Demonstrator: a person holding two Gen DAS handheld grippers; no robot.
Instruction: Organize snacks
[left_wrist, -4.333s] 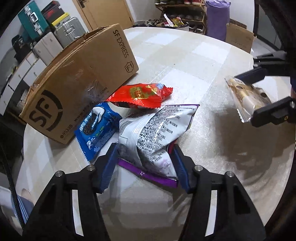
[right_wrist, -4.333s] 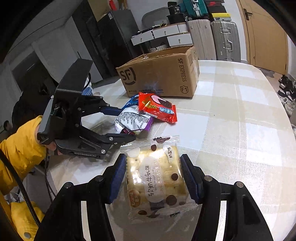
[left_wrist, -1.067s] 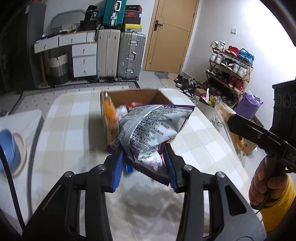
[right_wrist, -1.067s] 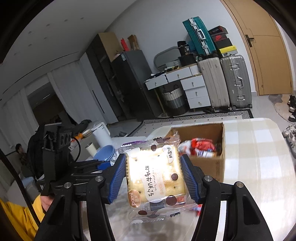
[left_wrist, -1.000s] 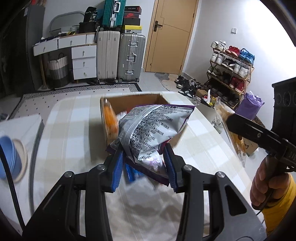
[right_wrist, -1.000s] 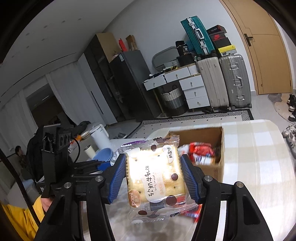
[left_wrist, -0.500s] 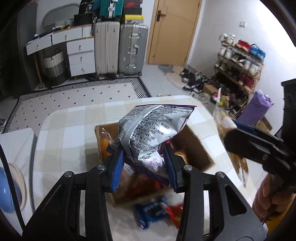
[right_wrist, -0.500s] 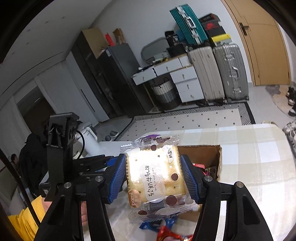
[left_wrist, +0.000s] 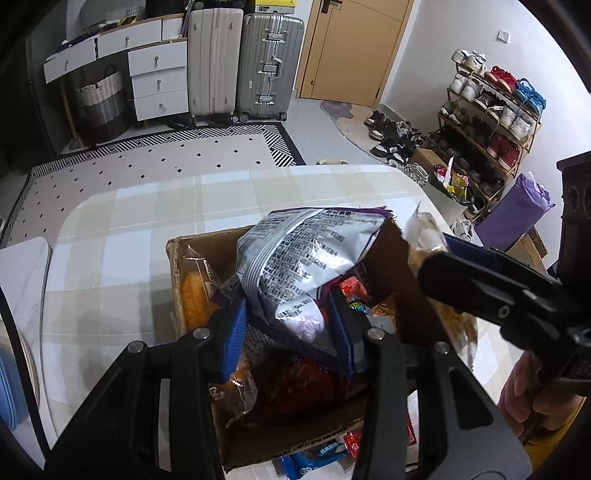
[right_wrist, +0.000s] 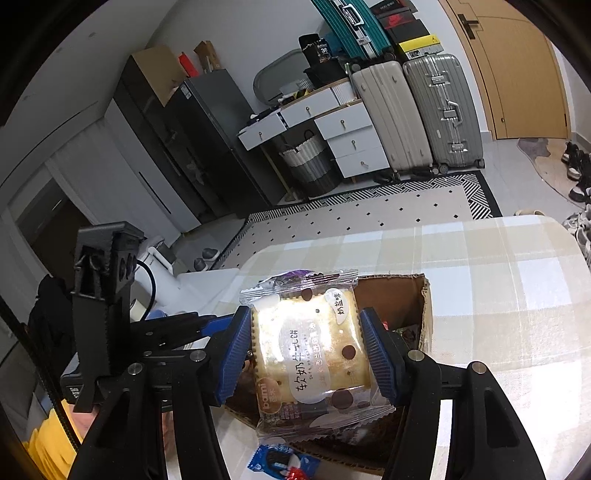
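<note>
My left gripper (left_wrist: 288, 328) is shut on a silver and purple snack bag (left_wrist: 299, 266), held over the open cardboard box (left_wrist: 173, 266) on the checked table. The box holds several packets, orange and red among them. My right gripper (right_wrist: 306, 350) is shut on a clear-wrapped biscuit pack (right_wrist: 310, 350), also above the box (right_wrist: 424, 306). In the left wrist view the right gripper (left_wrist: 436, 254) and its pack hang over the box's right side. A blue cookie packet (right_wrist: 280, 461) and a red packet (left_wrist: 352, 443) lie on the table at the box's near edge.
The round table (left_wrist: 122, 229) has bare cloth left of and beyond the box. A blue bowl (left_wrist: 9, 384) sits at the far left. A hand (left_wrist: 524, 391) holds the right gripper's handle. Suitcases, drawers and a shoe rack (left_wrist: 491, 110) stand on the floor beyond.
Both grippers have travelled forward and tipped downward, from in front of the box to above its opening. Each keeps its packet. The blue and red packets now lie near the lower edge.
</note>
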